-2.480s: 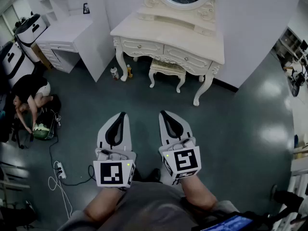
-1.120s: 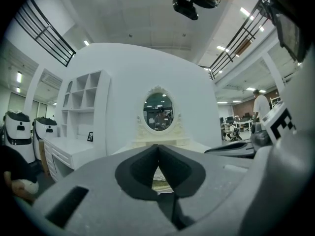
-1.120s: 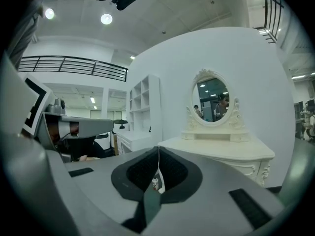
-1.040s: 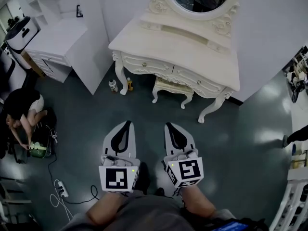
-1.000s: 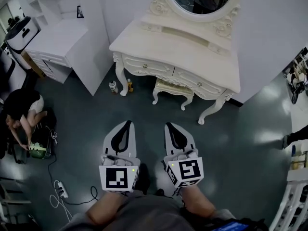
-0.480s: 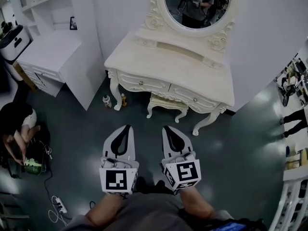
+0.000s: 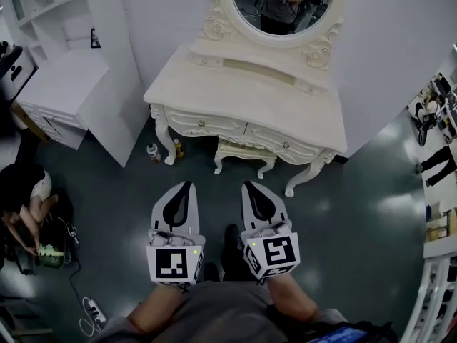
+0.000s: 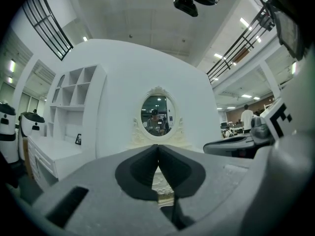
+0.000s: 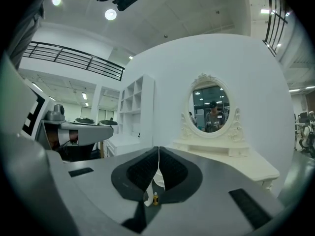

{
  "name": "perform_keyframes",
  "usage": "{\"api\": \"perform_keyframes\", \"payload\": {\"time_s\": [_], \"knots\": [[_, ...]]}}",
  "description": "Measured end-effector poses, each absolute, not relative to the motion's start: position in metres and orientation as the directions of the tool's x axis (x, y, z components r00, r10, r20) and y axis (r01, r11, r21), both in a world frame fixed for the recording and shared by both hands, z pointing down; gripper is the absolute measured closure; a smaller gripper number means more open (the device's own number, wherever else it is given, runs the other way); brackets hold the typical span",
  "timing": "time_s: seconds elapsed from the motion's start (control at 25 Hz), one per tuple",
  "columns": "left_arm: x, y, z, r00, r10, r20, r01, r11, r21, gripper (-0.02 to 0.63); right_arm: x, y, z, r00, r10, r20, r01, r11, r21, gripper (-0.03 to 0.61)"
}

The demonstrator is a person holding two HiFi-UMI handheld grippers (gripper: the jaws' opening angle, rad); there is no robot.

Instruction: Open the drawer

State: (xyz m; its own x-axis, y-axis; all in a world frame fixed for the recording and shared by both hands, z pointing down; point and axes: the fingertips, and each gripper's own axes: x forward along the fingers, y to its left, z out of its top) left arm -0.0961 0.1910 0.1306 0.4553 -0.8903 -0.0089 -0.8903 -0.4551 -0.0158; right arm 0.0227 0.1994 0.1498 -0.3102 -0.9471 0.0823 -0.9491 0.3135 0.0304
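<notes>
Well, the two drawers sit side by side in the carved front of the cream dressing table (image 7: 243, 91). The left drawer (image 7: 201, 124) and the right drawer (image 7: 284, 146) each carry a small knob in the middle, and both lie flush with the front, closed. A matching stool (image 7: 241, 151) is tucked under the table between its curved legs, and an oval mirror (image 7: 282, 2) rises from the back edge against the white wall.

My two tools hang over the dark floor (image 7: 343, 213), well apart from the table and pointing toward it. The left gripper (image 7: 187, 186) has its jaws pressed together with nothing between them, as its own view confirms. The right gripper (image 7: 247, 186) is the same, pads meeting tip to tip and empty.

Two small bottles (image 7: 151, 152) stand on the floor by the table's left front leg. Further left is a white desk (image 7: 64, 84) with shelves above it. At the far left a person (image 7: 25, 199) crouches over a bag, and a power strip (image 7: 93, 309) with its cable lies nearby.
</notes>
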Motion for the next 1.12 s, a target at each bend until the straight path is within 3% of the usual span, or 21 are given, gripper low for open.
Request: {"api": "perform_keyframes", "payload": {"time_s": [0.6, 1.12], "knots": [[-0.055, 0.080, 0.174, 0.416, -0.902, 0.117, -0.905, -0.423, -0.042, 0.598, 0.058, 0.082, 0.194, -0.356, -0.925, 0.132, -0.935, 0.352, -0.050, 0.565], [-0.020, -0.006, 0.142, 0.347, -0.935, 0.071, -0.930, -0.353, -0.104, 0.598, 0.085, -0.016, 0.168, -0.443, -0.895, 0.058, -0.896, 0.440, -0.059, 0.565]]}}
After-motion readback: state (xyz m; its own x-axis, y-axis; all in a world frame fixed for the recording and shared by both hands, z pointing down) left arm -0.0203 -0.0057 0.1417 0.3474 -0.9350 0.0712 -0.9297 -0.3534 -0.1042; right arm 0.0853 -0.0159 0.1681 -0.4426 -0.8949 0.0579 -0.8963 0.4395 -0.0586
